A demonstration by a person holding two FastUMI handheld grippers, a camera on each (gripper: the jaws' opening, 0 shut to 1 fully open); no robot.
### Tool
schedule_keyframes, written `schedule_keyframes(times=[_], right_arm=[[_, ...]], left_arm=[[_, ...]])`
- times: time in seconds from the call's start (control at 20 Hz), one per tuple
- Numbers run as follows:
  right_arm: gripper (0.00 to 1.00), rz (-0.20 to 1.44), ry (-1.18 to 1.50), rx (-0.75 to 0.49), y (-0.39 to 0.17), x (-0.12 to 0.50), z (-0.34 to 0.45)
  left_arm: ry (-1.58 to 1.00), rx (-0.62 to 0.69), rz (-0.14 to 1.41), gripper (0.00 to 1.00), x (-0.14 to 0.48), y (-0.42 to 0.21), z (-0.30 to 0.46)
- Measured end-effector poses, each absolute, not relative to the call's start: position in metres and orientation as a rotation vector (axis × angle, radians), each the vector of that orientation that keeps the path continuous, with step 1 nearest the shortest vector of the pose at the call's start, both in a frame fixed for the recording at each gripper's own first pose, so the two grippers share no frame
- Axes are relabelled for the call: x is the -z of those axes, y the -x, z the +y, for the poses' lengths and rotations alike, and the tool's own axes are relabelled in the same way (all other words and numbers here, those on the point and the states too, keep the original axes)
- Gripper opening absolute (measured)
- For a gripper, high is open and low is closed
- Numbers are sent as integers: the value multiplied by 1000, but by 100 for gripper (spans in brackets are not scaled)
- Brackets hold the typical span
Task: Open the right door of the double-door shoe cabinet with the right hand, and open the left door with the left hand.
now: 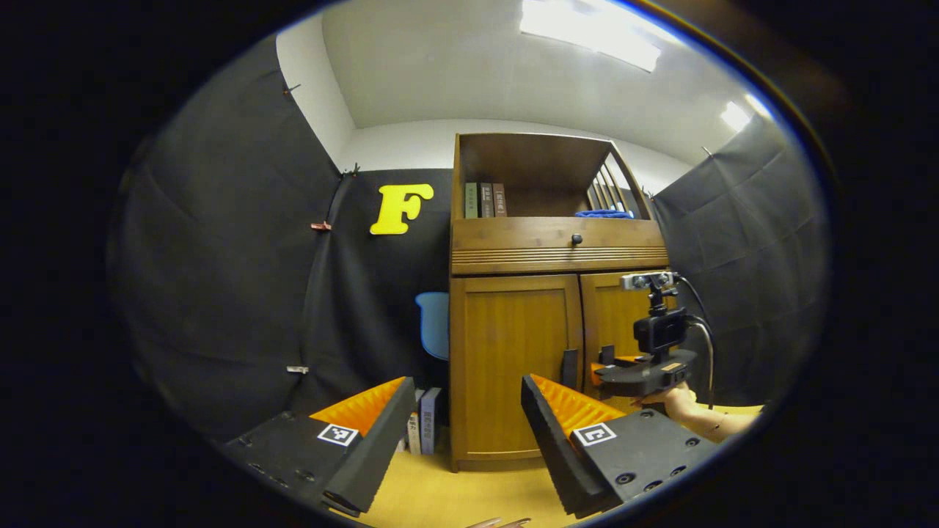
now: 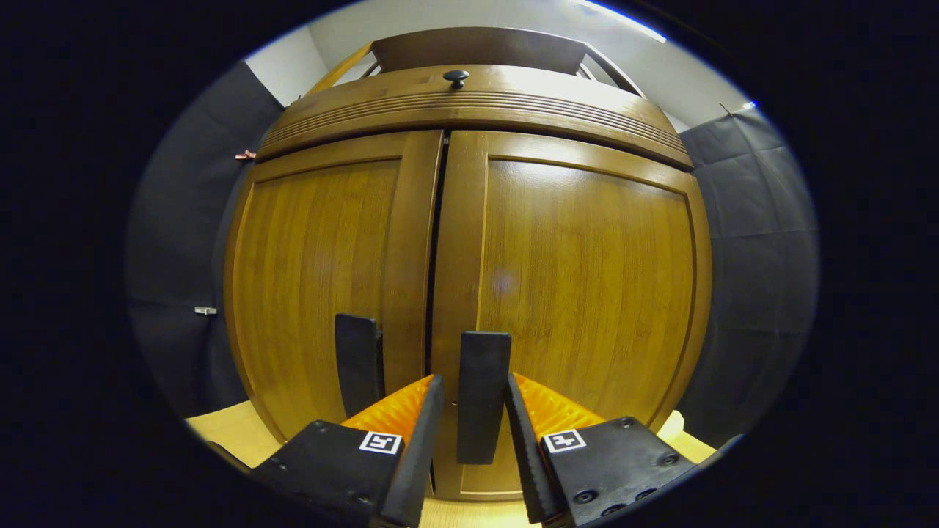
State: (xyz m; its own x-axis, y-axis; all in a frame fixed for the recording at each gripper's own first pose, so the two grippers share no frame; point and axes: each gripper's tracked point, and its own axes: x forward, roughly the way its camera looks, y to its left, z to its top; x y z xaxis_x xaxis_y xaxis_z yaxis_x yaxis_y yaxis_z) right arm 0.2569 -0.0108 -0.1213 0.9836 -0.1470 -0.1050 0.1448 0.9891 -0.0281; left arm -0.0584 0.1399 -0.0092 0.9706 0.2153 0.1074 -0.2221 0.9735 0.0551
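Right gripper (image 2: 473,385): fingers closed on right door handle (image 2: 483,396), both doors shut. Left gripper (image 1: 466,392): jaws wide apart, empty, well back from shoe cabinet (image 1: 543,345); left door handle (image 1: 569,369) at 1 o'clock.

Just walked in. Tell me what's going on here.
A person works a wooden shoe cabinet with two handheld tongs. The right tongs straddle the right door's handle; whether they grip it is unclear. Both doors look closed. The left tongs hang open, back from the left door.
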Motion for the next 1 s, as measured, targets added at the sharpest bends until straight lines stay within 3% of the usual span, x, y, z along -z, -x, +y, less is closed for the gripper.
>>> schedule_keyframes(times=[0.1,0.2,0.3,0.35,0.45,0.5,0.7,0.75,0.8,1.0], right_arm=[[57,116,32,170,-265,127,-16],[32,109,27,179,-262,123,-18],[36,114,41,172,-262,121,-17],[24,137,46,170,-261,126,-18],[14,153,58,161,-255,126,-15],[18,145,71,148,-250,123,-15],[18,163,19,76,-217,114,-16],[14,167,14,62,-209,112,-16],[18,163,19,51,-202,110,-16],[18,167,17,11,-177,106,-22]], left_arm=[[-59,-222,-94,90,13,56,143],[-34,-216,-86,91,17,55,145],[-17,-221,-78,91,22,57,149],[-12,-230,-72,90,24,58,152],[-14,-262,-68,91,25,62,160],[-21,-283,-72,91,23,64,163],[-34,-284,-71,90,21,61,155],[-32,-275,-69,90,22,60,151],[-32,-264,-67,90,22,59,146],[-36,-241,-63,90,22,56,130]])
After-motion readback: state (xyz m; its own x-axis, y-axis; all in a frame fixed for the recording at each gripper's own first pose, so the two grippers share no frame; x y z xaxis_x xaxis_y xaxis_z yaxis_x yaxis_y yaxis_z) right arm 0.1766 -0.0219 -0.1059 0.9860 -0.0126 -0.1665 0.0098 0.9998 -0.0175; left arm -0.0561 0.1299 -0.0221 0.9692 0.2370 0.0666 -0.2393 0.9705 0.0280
